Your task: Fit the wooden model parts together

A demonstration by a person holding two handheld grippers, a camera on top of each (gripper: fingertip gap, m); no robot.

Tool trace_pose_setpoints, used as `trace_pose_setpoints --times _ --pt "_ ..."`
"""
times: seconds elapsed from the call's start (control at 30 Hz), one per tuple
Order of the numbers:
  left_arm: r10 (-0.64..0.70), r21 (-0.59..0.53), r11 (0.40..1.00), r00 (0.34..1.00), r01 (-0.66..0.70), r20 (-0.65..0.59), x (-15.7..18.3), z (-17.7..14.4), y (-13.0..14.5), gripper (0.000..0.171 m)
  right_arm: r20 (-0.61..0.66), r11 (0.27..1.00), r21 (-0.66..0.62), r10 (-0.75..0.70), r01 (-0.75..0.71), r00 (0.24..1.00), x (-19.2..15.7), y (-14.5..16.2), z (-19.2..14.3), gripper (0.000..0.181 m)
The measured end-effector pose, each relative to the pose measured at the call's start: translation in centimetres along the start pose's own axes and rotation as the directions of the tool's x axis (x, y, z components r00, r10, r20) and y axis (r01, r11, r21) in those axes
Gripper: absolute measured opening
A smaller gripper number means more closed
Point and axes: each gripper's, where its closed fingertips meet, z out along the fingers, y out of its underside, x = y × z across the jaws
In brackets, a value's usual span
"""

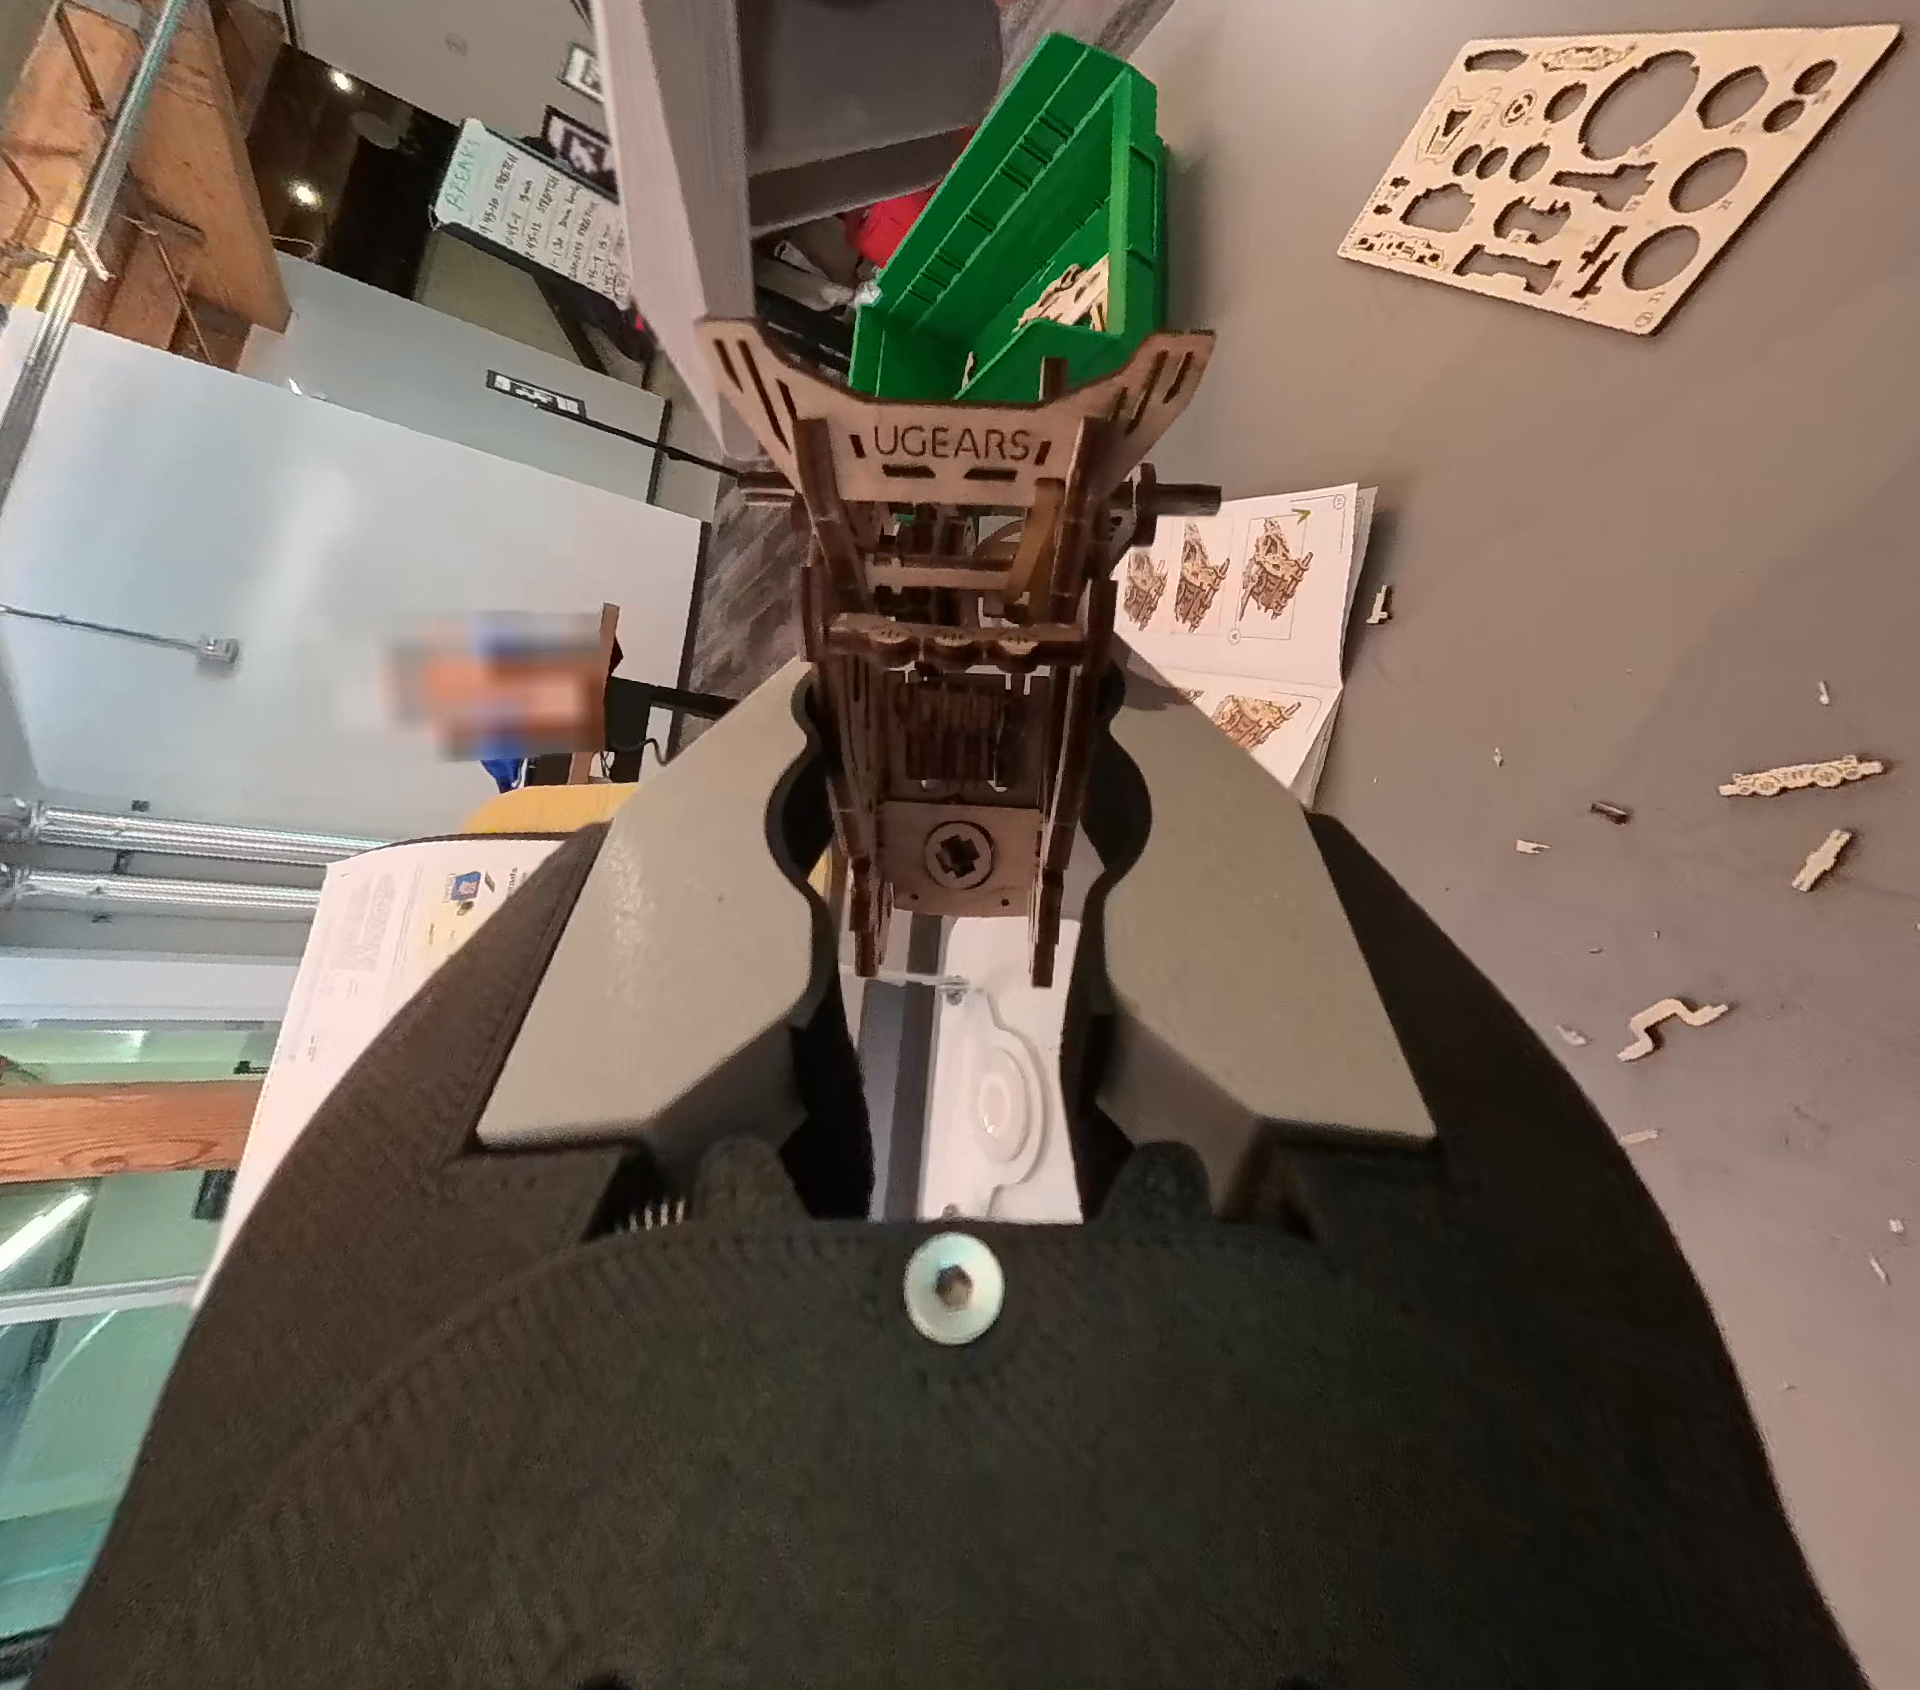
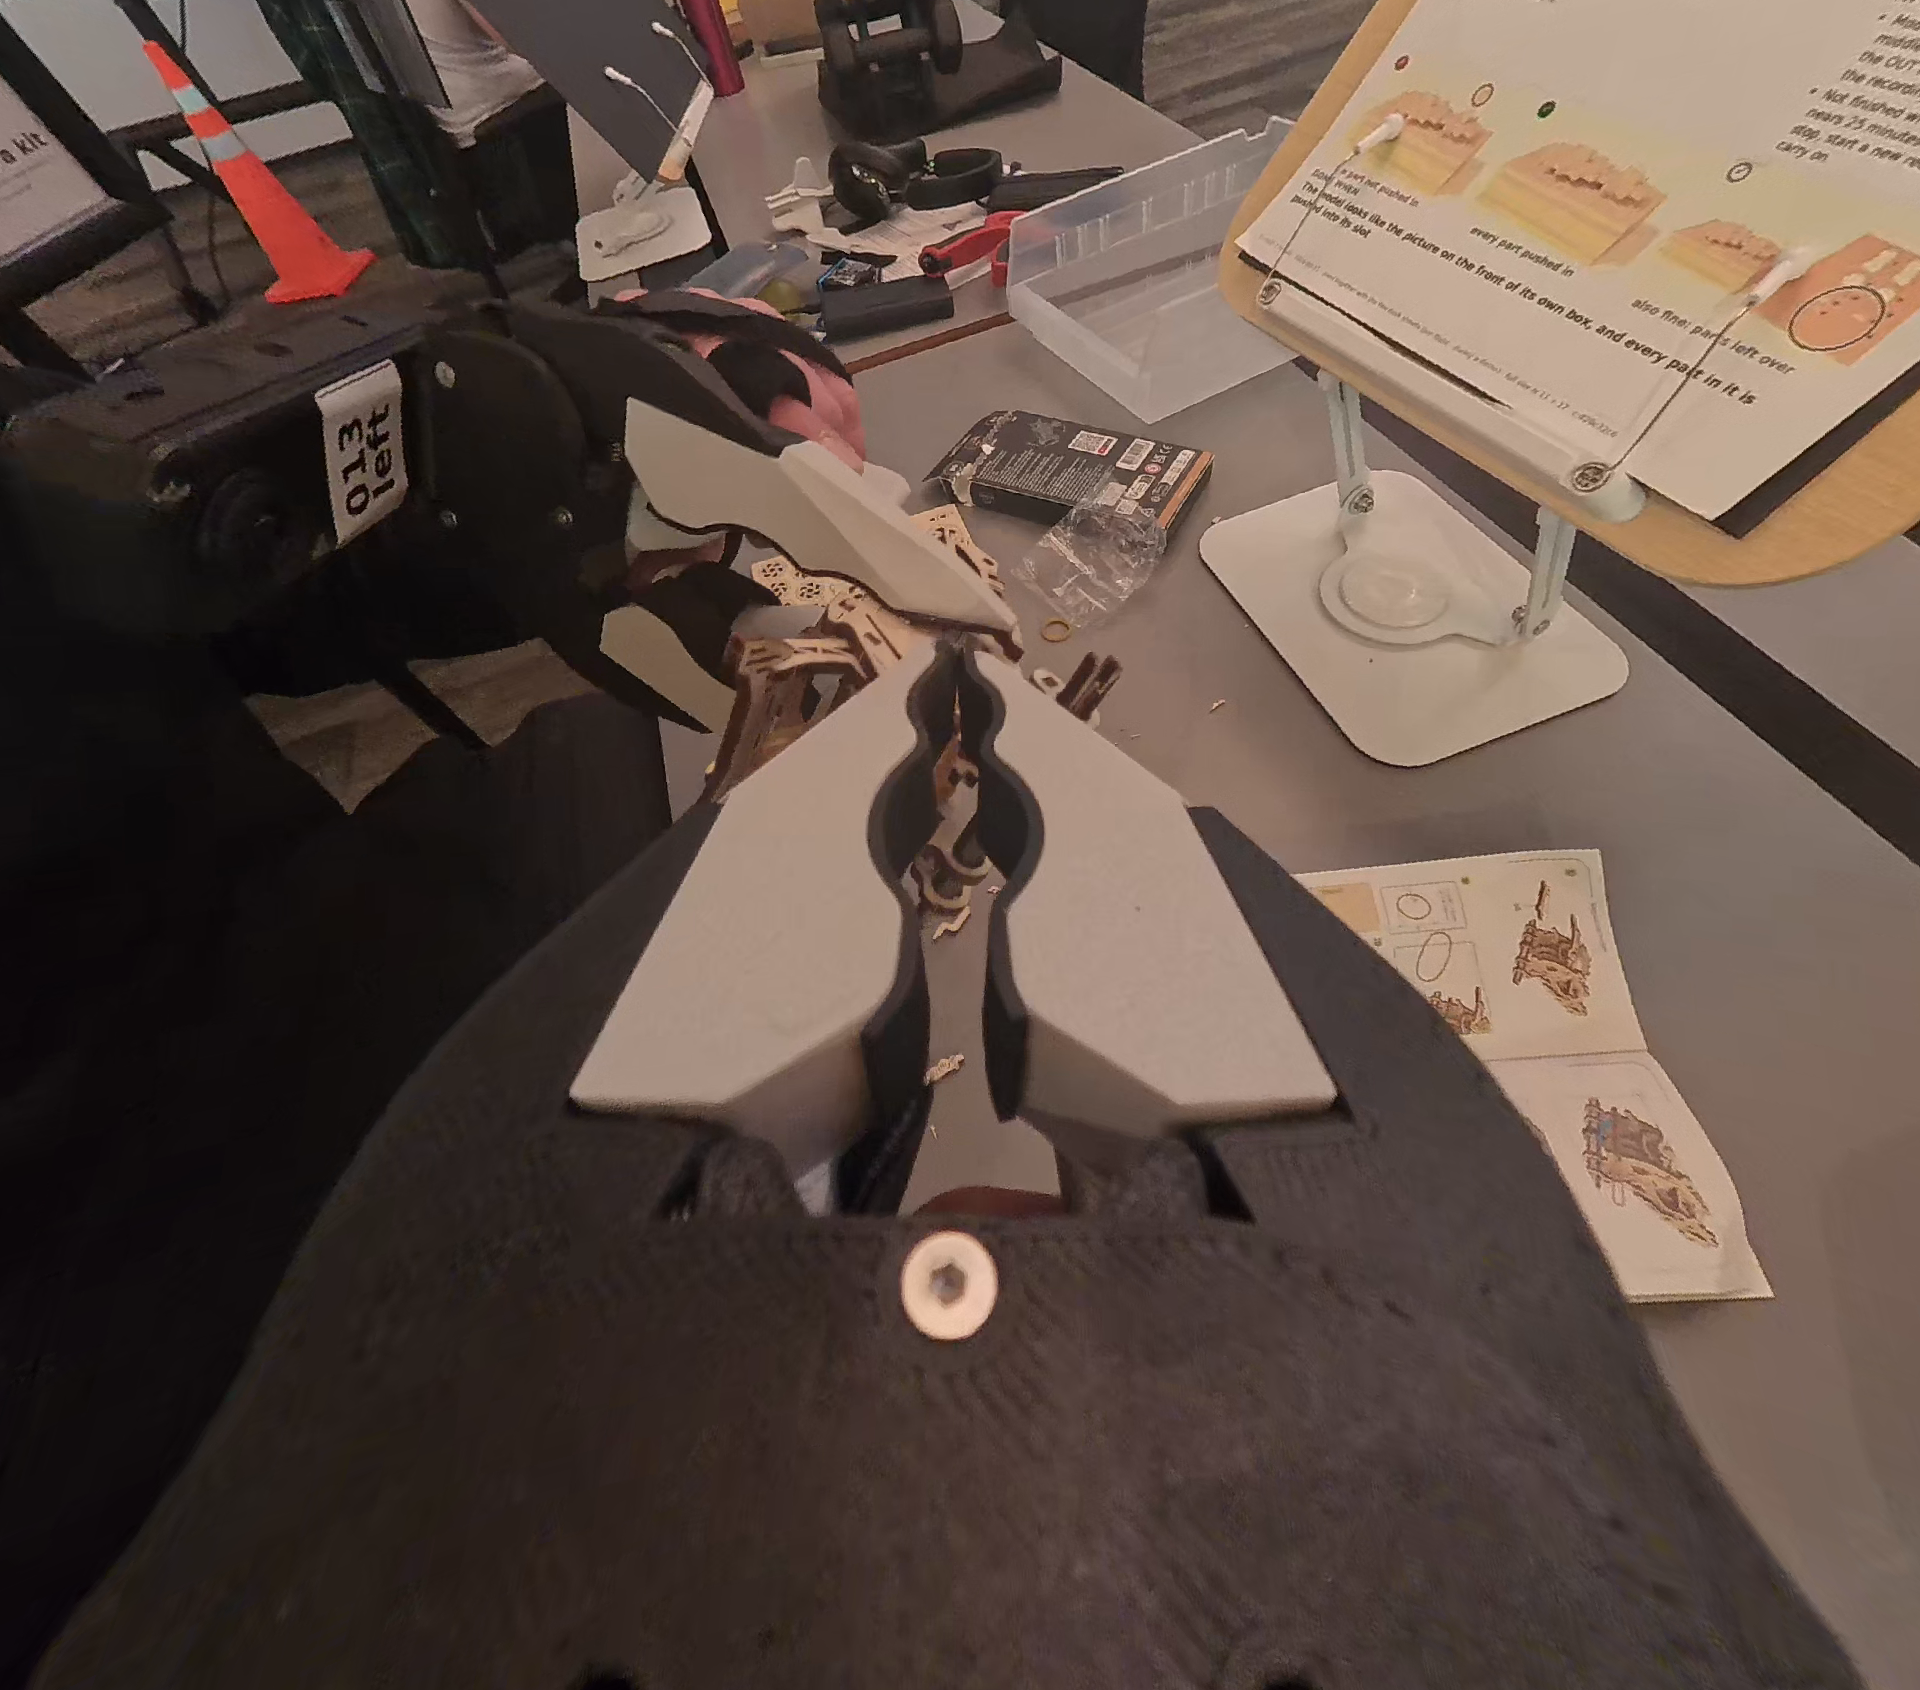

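Note:
The partly built wooden model (image 1: 951, 601) is held up off the grey table (image 1: 1610, 913), clamped at its lower body between the fingers of my left gripper (image 1: 956, 705). Its curved top panel points away from the camera. My right gripper (image 2: 952, 651) is shut, and its tips pinch the thin upper left corner of that panel. In the left wrist view it comes in from the top as a grey finger (image 1: 675, 102) with a thumb behind it. In the right wrist view the model (image 2: 821, 674) lies under the left gripper's finger (image 2: 883, 528), mostly hidden.
A green bin (image 1: 1039, 206) with wooden parts stands behind the model. A punched-out plywood sheet (image 1: 1621, 186), an open booklet (image 2: 1507, 1017) and loose wooden pieces (image 1: 1797, 778) lie on the table. A book stand (image 2: 1455, 622), a clear tray (image 2: 1143, 269) and a black box (image 2: 1081, 456) are at the right. The tips of one gripper are about 5 centimeters away from the tips of the other.

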Motion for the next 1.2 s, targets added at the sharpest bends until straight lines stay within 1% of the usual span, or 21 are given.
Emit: trace_pose_setpoints --times 0.07,0.33,0.5,0.6,0.7,0.83,1.07,1.2 --pt "-0.026 0.005 1.0 1.0 0.026 -0.004 -0.1 0.0 0.0 0.043 0.005 1.0 0.005 -0.005 0.005 1.0 -0.3 0.1 -0.1 0.0" --pt "-0.041 -0.002 0.999 0.999 0.041 -0.003 -0.2 0.2 0.1 0.043 -0.003 0.997 -0.017 -0.074 0.074 0.997 -0.9 0.6 -0.6 0.0" --pt "-0.056 0.0 0.998 0.998 0.056 0.007 -0.5 0.2 0.0 0.043 -0.077 0.971 -0.075 -0.234 0.229 0.969 -1.0 1.3 -0.5 0.0" --pt "-0.063 0.0 0.998 0.998 0.063 0.014 -0.6 0.2 0.0 0.043 -0.118 0.958 -0.099 -0.279 0.268 0.953 -0.7 1.5 -0.8 0.0" --pt "-0.062 0.008 0.998 0.998 0.062 0.012 -0.7 0.2 -0.1 0.043 -0.123 0.955 -0.107 -0.29 0.277 0.949 -0.7 1.8 -0.8 0.0" --pt "-0.062 0.014 0.998 0.998 0.062 0.007 -0.5 0.2 -0.2 0.043 -0.14 0.952 -0.085 -0.303 0.293 0.943 -0.8 0.9 -1.4 0.0" --pt "-0.064 0.019 0.998 0.998 0.064 0.015 -0.5 0.2 -0.4 0.043 -0.164 0.943 -0.084 -0.331 0.321 0.929 -0.5 0.5 -1.4 0.0" --pt "-0.061 0.014 0.998 0.998 0.061 0.015 -0.4 0.3 -0.4 0.043 -0.185 0.935 -0.103 -0.352 0.338 0.918 -0.2 0.7 -1.3 0.0"
